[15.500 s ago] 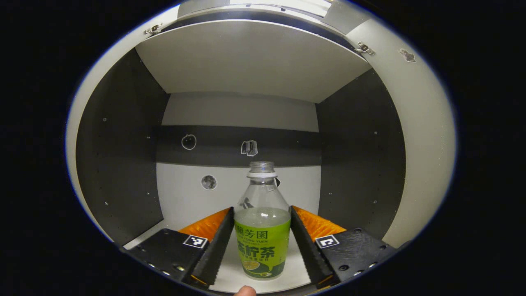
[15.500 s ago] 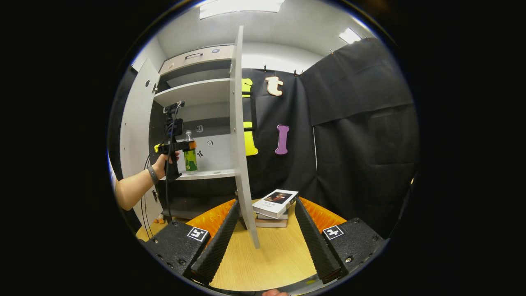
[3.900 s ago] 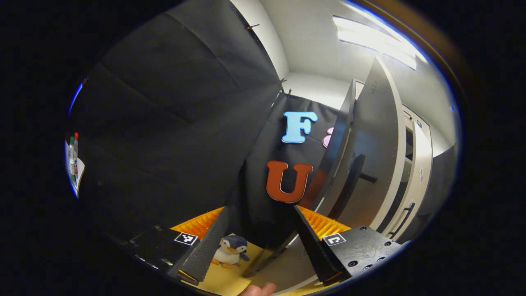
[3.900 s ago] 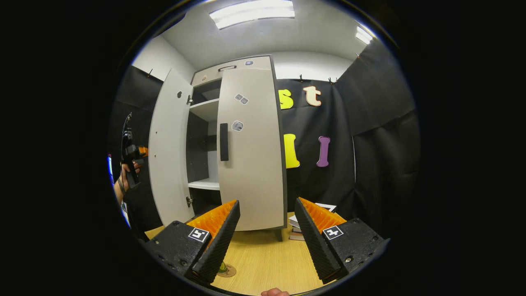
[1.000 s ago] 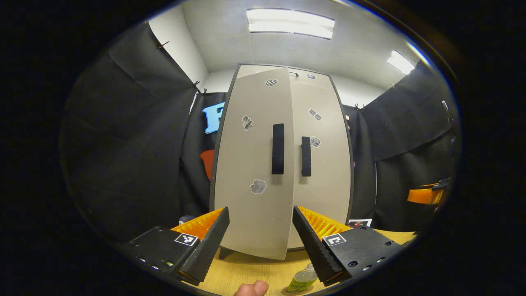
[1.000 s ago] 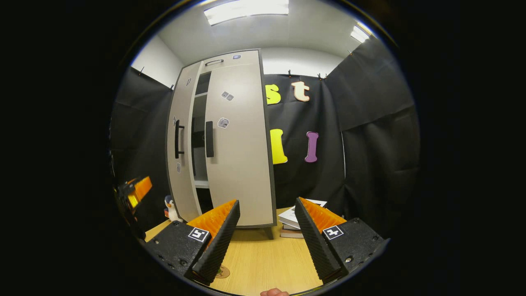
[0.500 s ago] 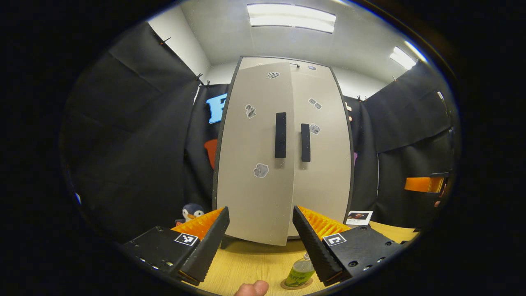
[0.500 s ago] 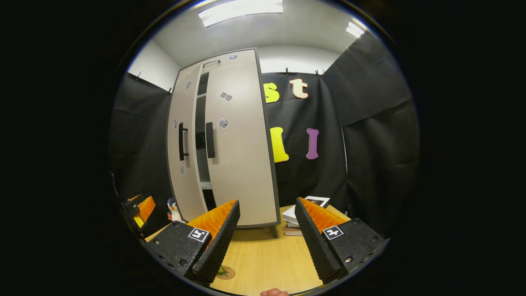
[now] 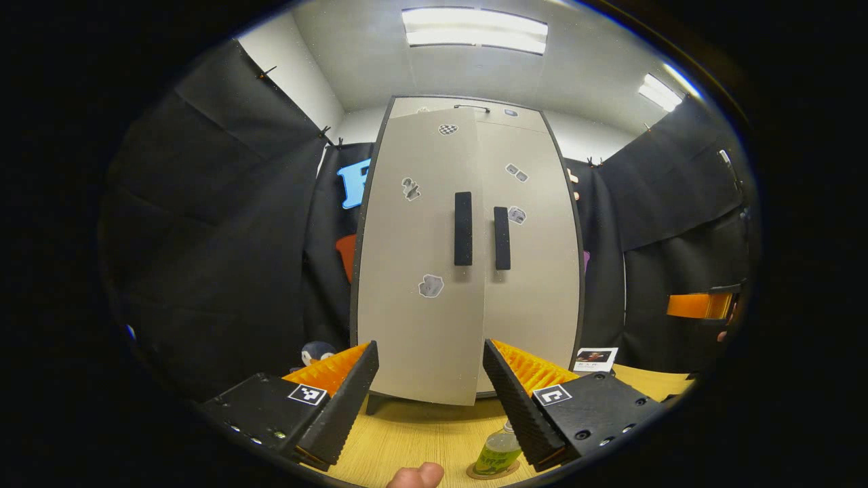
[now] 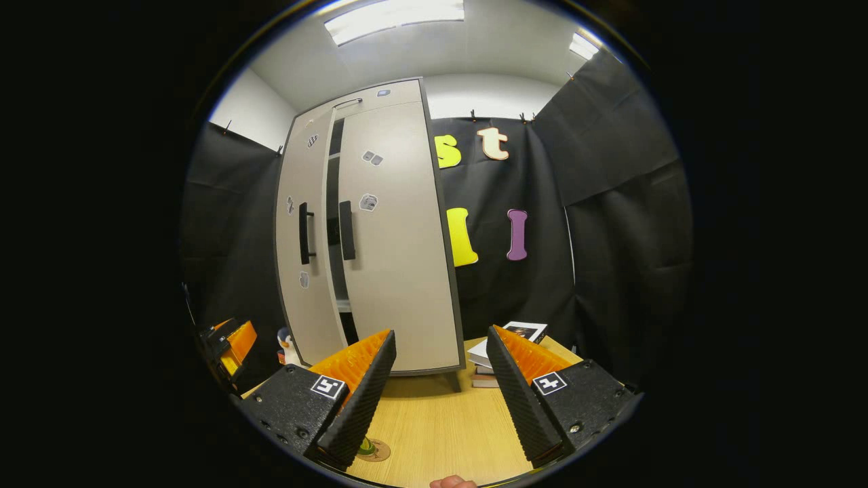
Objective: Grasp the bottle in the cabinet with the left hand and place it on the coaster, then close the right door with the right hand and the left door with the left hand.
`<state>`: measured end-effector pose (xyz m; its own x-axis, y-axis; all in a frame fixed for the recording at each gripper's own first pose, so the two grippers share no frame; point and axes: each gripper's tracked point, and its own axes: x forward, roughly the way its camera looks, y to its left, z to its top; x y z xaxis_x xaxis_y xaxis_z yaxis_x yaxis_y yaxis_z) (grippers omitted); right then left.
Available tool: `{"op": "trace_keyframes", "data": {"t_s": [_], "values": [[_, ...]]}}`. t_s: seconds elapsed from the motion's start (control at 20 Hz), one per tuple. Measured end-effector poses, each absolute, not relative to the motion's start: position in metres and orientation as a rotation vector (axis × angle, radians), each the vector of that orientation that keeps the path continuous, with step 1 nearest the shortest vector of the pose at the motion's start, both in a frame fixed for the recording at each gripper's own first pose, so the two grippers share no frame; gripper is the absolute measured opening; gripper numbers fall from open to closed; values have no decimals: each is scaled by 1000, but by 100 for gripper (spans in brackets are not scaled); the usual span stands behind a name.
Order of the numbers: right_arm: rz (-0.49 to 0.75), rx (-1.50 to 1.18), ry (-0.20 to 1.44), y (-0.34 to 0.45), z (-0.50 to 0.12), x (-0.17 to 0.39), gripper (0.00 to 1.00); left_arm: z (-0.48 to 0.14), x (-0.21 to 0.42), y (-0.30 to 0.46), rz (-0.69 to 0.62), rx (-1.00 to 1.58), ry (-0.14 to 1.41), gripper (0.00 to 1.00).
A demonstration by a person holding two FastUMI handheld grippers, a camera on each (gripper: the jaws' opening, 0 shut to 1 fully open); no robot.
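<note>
The clear bottle of green drink (image 9: 497,453) stands on the round brown coaster (image 9: 493,470). The grey right door (image 10: 400,237) looks shut; the grey left door (image 10: 302,244) stands slightly ajar. The left gripper (image 9: 428,400) and right gripper (image 10: 439,390) hang back, jaws spread, empty.

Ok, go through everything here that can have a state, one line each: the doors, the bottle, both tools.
Right door: shut against the cabinet.
Left door: ajar, a dark gap beside it.
Bottle: upright on the coaster, untouched.
Left tool: open, holding nothing.
Right tool: open, holding nothing.
Books: stacked on the table, closed.
</note>
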<state>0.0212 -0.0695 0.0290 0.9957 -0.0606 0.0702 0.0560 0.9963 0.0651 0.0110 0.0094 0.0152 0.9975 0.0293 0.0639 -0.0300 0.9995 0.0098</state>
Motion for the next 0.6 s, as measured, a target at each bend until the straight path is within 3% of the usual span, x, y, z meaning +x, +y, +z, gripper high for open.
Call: {"op": "trace_keyframes", "data": {"t_s": [0.05,0.1,0.15,0.2,0.25,0.3,0.4,0.45,0.5,0.6], "values": [[-60,65,-71,-70,28,22,83,14,12,10,33,5,-58,94],[-59,70,-69,-69,27,22,83,13,12,10,37,-1,-55,99],[-58,75,-67,-69,27,22,83,14,12,11,43,-5,-57,94],[-56,78,-64,-69,27,22,83,14,12,10,42,-5,-56,99],[-55,78,-59,-69,25,23,83,12,12,11,42,-2,-52,94],[-56,74,-56,-69,24,22,83,12,12,11,43,0,-47,99],[-61,71,-53,-70,24,23,83,10,12,11,40,-3,-39,99],[-61,76,-50,-69,23,23,83,10,12,10,38,-6,-37,94],[-59,82,-49,-69,23,23,83,9,12,11,37,-7,-34,99],[-63,86,-49,-69,24,22,83,10,12,12,39,-9,-32,99]]}}
